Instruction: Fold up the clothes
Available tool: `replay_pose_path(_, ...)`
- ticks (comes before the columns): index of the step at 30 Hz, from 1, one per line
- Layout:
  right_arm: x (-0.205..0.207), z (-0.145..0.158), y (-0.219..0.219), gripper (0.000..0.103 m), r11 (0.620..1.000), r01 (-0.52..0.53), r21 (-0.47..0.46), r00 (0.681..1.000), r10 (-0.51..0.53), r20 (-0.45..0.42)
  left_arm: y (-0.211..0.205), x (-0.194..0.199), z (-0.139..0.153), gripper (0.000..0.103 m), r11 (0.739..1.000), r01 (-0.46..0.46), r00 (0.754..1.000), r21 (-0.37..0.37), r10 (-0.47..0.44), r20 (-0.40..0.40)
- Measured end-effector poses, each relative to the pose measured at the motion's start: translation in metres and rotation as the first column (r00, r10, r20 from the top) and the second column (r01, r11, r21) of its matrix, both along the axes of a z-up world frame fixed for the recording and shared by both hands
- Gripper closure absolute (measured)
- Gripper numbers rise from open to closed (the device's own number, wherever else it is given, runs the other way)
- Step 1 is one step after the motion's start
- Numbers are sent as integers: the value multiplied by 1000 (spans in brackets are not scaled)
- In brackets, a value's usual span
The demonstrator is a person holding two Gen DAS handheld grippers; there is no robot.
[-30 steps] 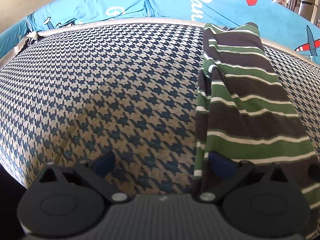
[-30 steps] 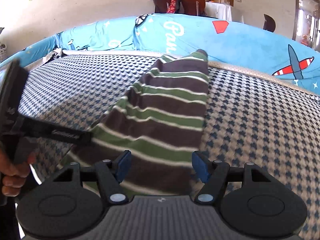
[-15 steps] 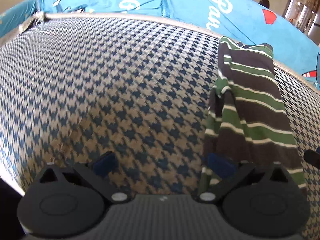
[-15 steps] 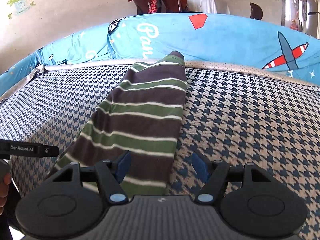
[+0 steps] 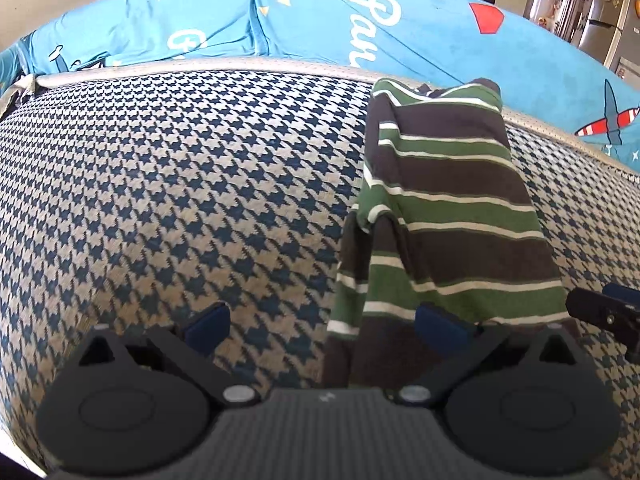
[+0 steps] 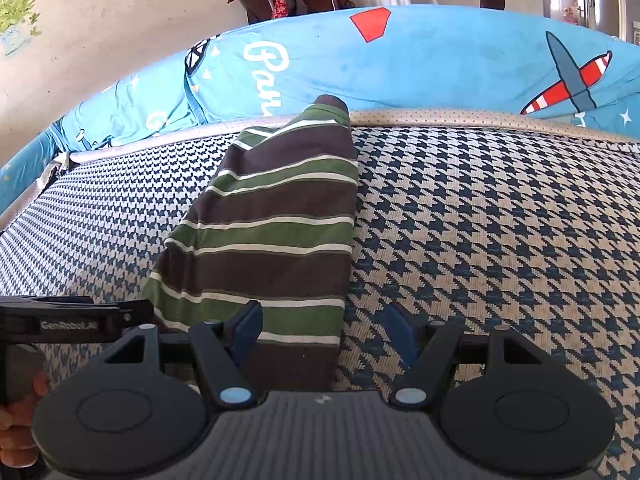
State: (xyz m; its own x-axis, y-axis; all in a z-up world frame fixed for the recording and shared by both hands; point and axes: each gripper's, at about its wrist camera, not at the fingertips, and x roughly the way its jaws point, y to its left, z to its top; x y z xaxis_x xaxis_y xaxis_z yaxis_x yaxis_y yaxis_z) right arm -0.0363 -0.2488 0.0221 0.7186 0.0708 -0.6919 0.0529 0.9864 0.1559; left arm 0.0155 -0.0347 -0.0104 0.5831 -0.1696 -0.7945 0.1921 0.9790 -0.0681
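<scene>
The striped shirt [image 6: 276,232], already folded into a long narrow strip, is being left flat on the houndstooth mattress [image 5: 180,184], and what has changed over the last second is being read from the framing: in the right wrist view the near hem has slid from the middle of the gap towards the left finger, and in the left wrist view the left gripper [image 5: 320,326] has been pulled back and levelled, so that its right finger is now being seen over the strip's near left corner. Both grippers are being held wide apart with nothing between their fingers; the right gripper [image 6: 322,330] is being held just short of the near hem, its left finger over the cloth, its right over bare mattress. This is being judged as both tools being lined up on the near end for the next fold, probably near end carried to far end. The strip's long axis is running away from the cameras, the collar end pointing at the blue cartoon sheet [image 6: 440,64] bunched along the far edge, and leaning slightly left in the right wrist view.
</scene>
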Motion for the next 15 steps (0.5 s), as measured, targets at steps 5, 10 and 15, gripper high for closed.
replay_pose_path(5,6,-4,0,34,1000,15,-6,999,-16,-28,1,6,-9,0,998,-40,999,44,40,-10)
replay_pose_path(10,10,-6,-2,34,1000,24,-1,999,-24,-32,8,11,-11,0,995,-79,997,57,80,-4)
replay_pose_path(15,15,-5,-3,34,1000,16,0,1000,-16,-26,19,13,-12,0,988,-130,991,84,130,3)
